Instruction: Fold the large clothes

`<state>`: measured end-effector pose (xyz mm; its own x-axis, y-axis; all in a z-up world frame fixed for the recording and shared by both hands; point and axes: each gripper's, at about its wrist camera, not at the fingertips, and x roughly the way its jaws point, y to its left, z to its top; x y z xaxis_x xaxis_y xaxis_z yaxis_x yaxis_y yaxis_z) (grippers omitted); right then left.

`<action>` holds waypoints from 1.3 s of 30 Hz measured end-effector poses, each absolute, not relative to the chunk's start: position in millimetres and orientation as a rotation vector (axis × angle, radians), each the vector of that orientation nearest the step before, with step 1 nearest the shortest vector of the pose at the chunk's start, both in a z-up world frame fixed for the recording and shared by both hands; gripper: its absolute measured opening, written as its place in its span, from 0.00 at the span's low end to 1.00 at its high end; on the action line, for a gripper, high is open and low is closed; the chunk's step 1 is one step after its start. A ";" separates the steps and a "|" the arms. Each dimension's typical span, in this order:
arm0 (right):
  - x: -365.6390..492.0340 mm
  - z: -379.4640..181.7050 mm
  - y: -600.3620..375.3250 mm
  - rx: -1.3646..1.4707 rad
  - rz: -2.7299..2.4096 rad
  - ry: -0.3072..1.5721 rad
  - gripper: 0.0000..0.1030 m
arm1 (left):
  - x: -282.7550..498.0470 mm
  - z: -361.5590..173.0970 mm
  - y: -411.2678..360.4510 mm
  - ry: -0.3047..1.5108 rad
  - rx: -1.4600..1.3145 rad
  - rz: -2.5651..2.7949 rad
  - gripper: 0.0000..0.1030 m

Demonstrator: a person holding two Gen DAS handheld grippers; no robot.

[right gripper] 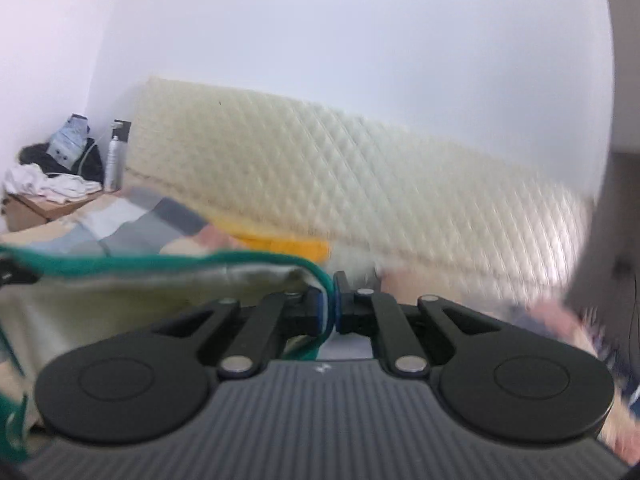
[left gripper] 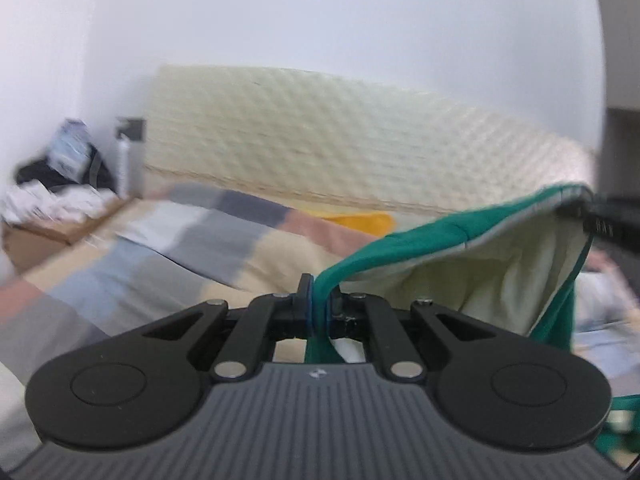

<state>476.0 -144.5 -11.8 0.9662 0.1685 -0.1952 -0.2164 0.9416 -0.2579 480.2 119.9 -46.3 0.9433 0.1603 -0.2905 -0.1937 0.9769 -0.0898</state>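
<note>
A green garment (left gripper: 432, 236) with a cream lining hangs stretched in the air above the bed. My left gripper (left gripper: 320, 300) is shut on its green hem, which runs down between the blue pads. The cloth spans rightward to my right gripper (left gripper: 576, 210), which is seen at the right edge of the left wrist view holding the other end. In the right wrist view the green garment (right gripper: 160, 260) stretches away to the left, and my right gripper (right gripper: 329, 304) is shut on its green edge. The lower part of the garment is hidden behind both gripper bodies.
A patchwork quilt (left gripper: 180, 248) covers the bed below. A cream quilted headboard (right gripper: 320, 184) stands against the white wall, with a yellow cloth (right gripper: 288, 246) at its foot. At the far left a wooden side table (right gripper: 32, 206) holds white cloths and a metal bottle (right gripper: 114, 164).
</note>
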 end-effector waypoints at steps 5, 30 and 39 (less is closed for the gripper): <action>553.7 -47.4 -85.1 -0.360 0.159 0.188 0.08 | 545.2 -95.1 154.9 0.366 -0.083 0.280 0.06; 625.4 -178.6 -110.4 -0.084 0.211 0.570 0.44 | 594.8 -177.8 179.0 0.746 -0.217 0.158 0.60; 539.3 -146.6 -137.1 -0.015 0.317 0.520 0.44 | 485.8 -125.1 133.6 0.631 -0.217 0.112 0.60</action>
